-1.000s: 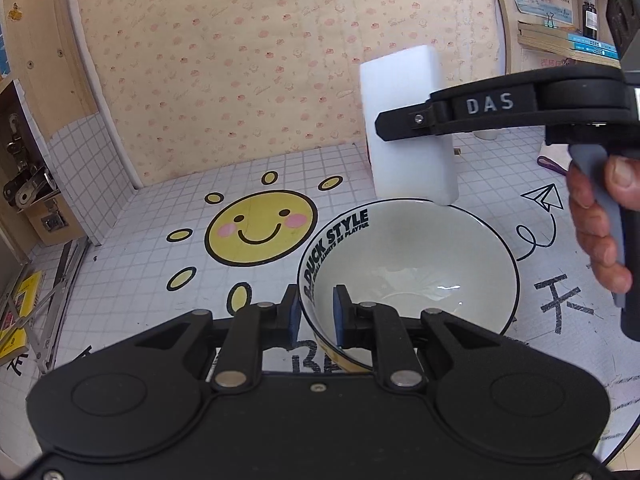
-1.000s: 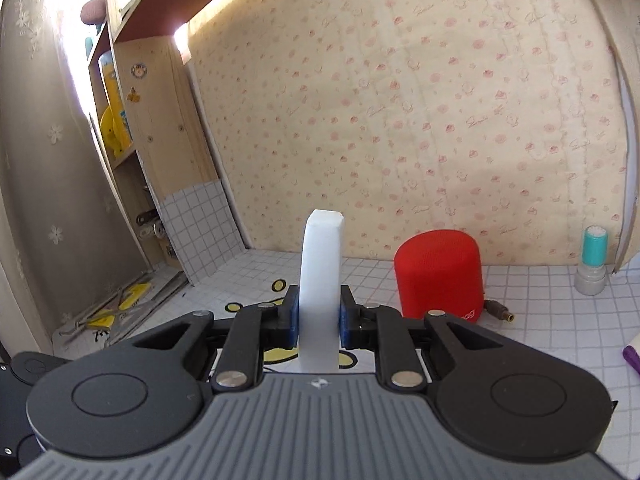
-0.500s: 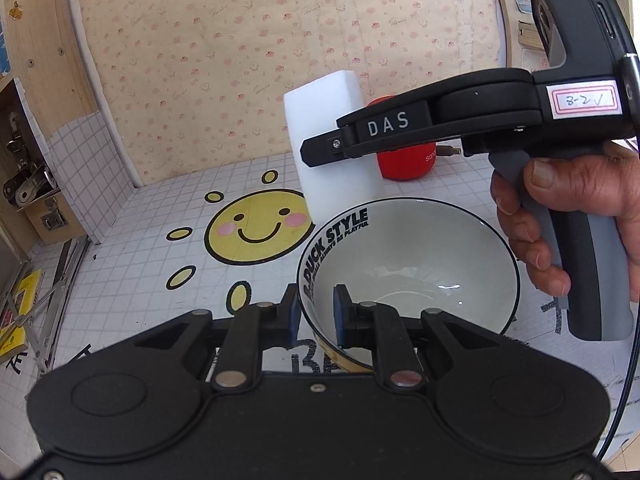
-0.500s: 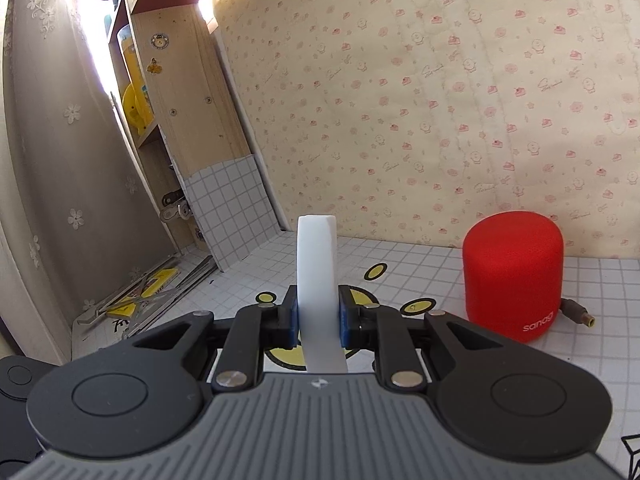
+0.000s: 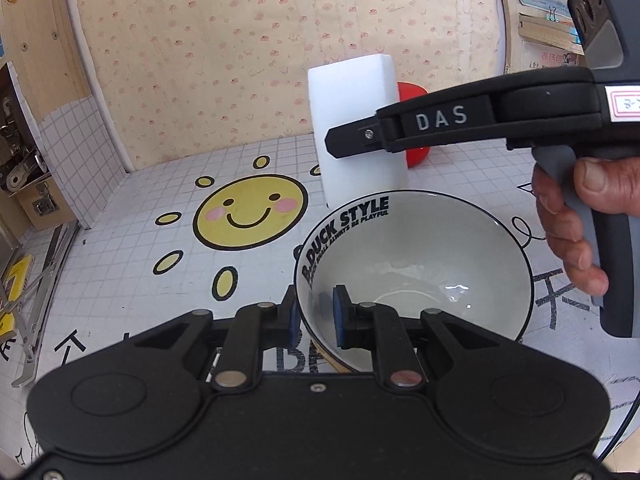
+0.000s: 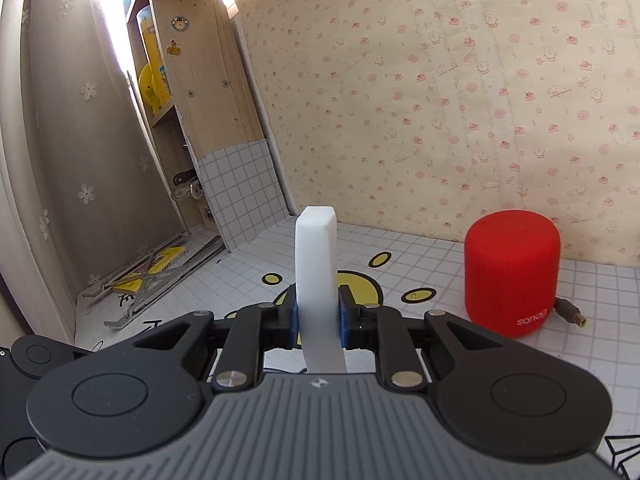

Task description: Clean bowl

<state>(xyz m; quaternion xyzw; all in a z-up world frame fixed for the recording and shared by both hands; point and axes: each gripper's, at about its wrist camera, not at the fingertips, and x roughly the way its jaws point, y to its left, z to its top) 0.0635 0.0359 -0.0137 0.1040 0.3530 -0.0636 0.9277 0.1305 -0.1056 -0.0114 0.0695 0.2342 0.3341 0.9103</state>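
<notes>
Bowl [image 5: 416, 264] pinched, sponge [image 6: 316, 264] clamped.
My left tongs [image 5: 314, 316] grip its rim, seen only there; my right tongs [image 6: 318, 316] squeeze the sponge beside a red speaker [image 6: 512, 276].

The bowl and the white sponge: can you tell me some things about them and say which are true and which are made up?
1. The left gripper pinches the bowl's rim. True.
2. The right gripper holds a white sponge. True.
3. The sponge is wiping the bottom of the bowl. False: it is held above the far rim, outside the bowl.
4. The bowl is full of soup. False: its inside looks empty.
5. The red speaker stands on the table. True.
</notes>
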